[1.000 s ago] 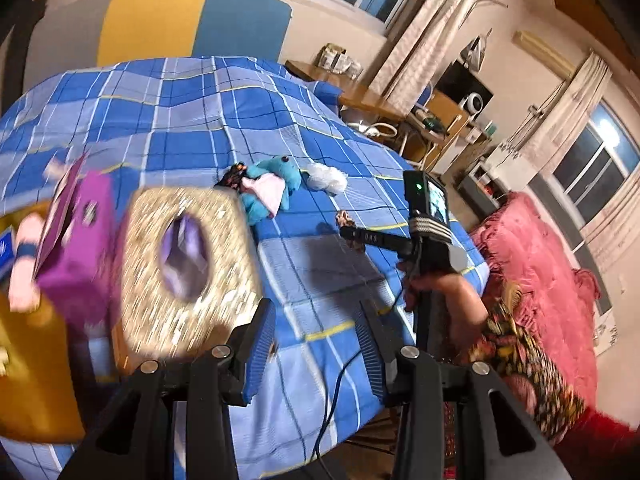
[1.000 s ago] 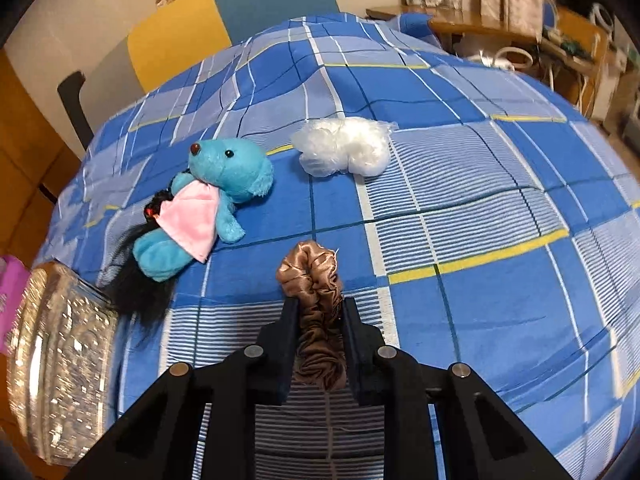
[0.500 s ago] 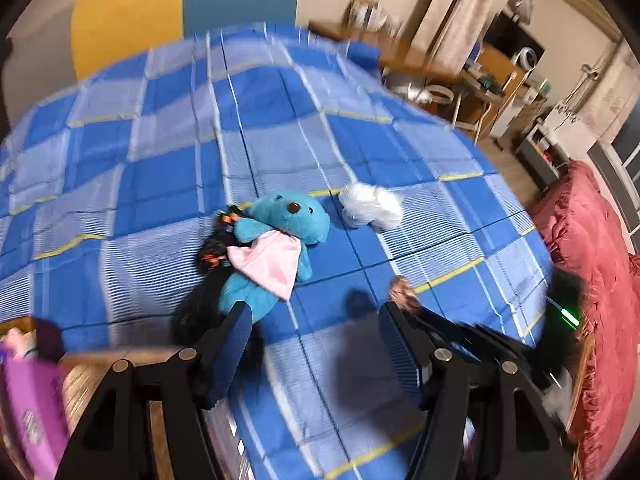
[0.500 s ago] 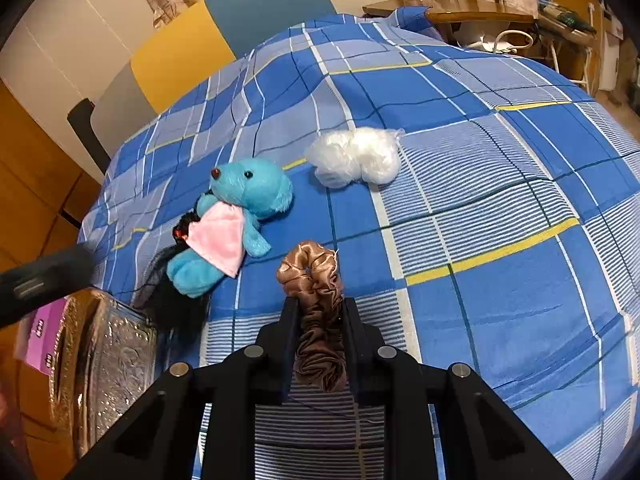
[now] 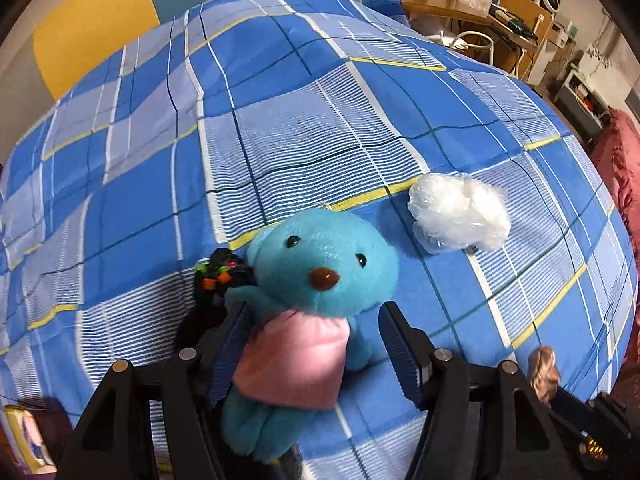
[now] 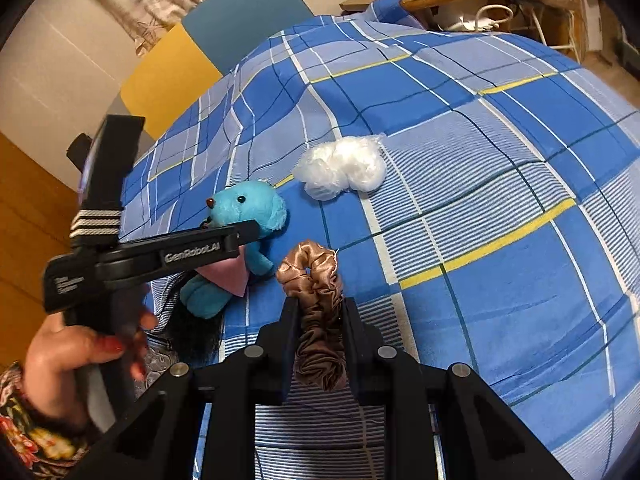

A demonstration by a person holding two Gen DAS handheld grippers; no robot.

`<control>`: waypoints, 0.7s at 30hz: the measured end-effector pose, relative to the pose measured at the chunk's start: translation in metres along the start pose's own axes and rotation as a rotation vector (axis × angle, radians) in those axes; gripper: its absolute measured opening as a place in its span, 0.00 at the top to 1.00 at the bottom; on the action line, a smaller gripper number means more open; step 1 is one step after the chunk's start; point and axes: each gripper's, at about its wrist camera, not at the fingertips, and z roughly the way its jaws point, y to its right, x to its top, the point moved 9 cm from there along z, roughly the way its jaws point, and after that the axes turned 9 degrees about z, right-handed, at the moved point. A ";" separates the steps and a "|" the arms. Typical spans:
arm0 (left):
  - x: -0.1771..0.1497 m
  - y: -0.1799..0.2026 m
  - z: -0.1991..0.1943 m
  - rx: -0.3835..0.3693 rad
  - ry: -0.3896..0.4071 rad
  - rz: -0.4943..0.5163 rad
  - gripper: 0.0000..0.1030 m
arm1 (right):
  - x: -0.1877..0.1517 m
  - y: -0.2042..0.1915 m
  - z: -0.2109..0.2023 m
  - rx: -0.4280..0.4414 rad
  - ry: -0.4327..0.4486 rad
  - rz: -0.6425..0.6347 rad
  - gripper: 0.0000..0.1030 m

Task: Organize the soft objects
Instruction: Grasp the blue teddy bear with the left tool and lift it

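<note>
Left wrist view: left gripper (image 5: 316,352) spread wide astride turquoise plush bear with pink bib (image 5: 308,304), head toward 12 o'clock, legs toward 6, lying on blue plaid bedspread (image 5: 280,128); white plastic-wrapped fluff bundle (image 5: 460,214) at 2 o'clock. Right wrist view: right gripper (image 6: 318,332) pinching brown satin scrunchie (image 6: 318,316), long axis 12-to-6; bear at 10 o'clock.

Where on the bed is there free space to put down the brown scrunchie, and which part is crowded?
The blue checked bedspread lies bare beyond the white plastic bag and to its right, toward the yellow stripe. It is crowded on the left, where the blue teddy, the black hair piece and the open left gripper meet.
</note>
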 end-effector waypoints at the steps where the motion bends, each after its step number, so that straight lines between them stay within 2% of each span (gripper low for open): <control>1: -0.001 0.003 0.004 -0.015 -0.003 0.001 0.35 | 0.000 0.001 0.000 -0.002 -0.001 0.004 0.79; 5: -0.008 0.004 0.016 -0.014 -0.034 -0.014 0.35 | 0.000 0.004 0.000 -0.008 -0.005 0.019 0.79; 7: -0.009 0.000 0.020 -0.021 -0.038 -0.053 0.40 | 0.000 0.004 0.001 -0.009 -0.008 0.025 0.79; 9: -0.012 -0.002 0.022 0.008 -0.041 -0.047 0.56 | -0.001 0.004 0.001 -0.004 -0.013 0.028 0.79; 10: -0.013 -0.003 0.020 0.031 -0.037 -0.033 0.58 | 0.000 0.004 0.001 -0.003 -0.013 0.030 0.79; 12: -0.015 -0.001 0.016 0.008 -0.023 -0.041 0.64 | 0.002 0.005 0.000 -0.003 -0.006 0.031 0.79; 15: -0.016 0.000 0.006 -0.014 -0.010 -0.078 0.66 | 0.002 0.008 0.000 -0.005 -0.004 0.041 0.79; 17: -0.015 -0.001 -0.007 -0.011 0.018 -0.103 0.66 | 0.002 0.010 0.001 -0.012 -0.004 0.048 0.79; 21: -0.005 0.001 -0.044 -0.011 0.102 -0.091 0.66 | 0.001 0.013 0.002 -0.016 -0.005 0.049 0.79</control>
